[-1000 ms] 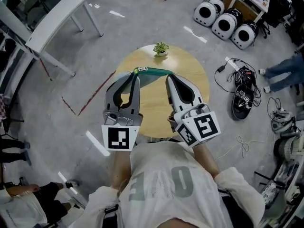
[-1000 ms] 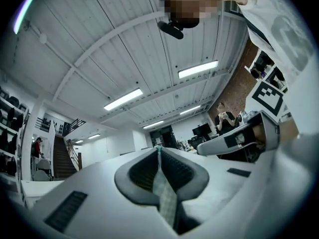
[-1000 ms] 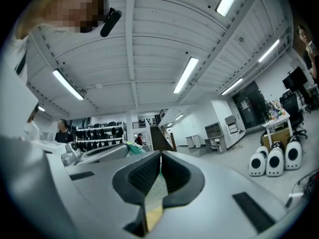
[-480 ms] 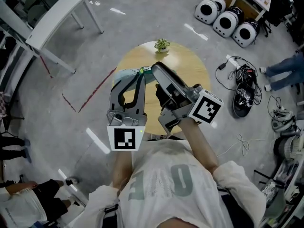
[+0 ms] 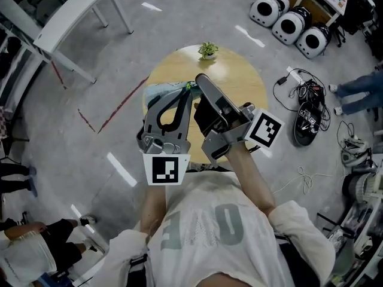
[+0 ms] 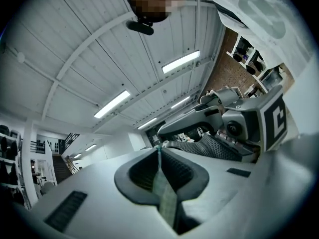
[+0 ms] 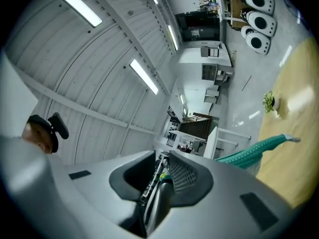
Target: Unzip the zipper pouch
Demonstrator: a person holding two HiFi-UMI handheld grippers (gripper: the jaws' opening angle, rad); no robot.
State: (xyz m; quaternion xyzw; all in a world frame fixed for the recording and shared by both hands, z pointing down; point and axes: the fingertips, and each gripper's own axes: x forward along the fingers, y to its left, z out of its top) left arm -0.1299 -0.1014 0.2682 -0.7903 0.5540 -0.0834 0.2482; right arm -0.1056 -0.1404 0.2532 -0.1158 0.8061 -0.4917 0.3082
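Grip, left tool point(image 6: 159, 156): pressed together on a thin greenish edge of the zipper pouch point(image 5: 160, 92), which shows edge-on between the pads.
Grip, right tool point(image 7: 162, 159): clamped shut on the pouch's zipper line, with a small lime-green piece point(image 7: 163, 176) showing at the pads.
Tool tips: just beside each other in the head view, with the right tool's body slanting in from the right toward the left tool.
Pouch position: pale teal fabric lies left of both tool tips; in the right gripper view a teal band trails off to the right of that tool's jaws. Contact with the surface cannot be told.
Surface point(image 5: 239, 82): round and wooden, beneath and beyond both tools.
Potted plant point(image 5: 208, 49): at the far edge of the surface, well beyond the tool tips and apart from the pouch.
Floor items: white table point(image 5: 72, 23) far left of the left tool; three round white devices point(image 5: 290, 26) far beyond the right tool; tangled cables point(image 5: 302, 94) to the right of the right tool.
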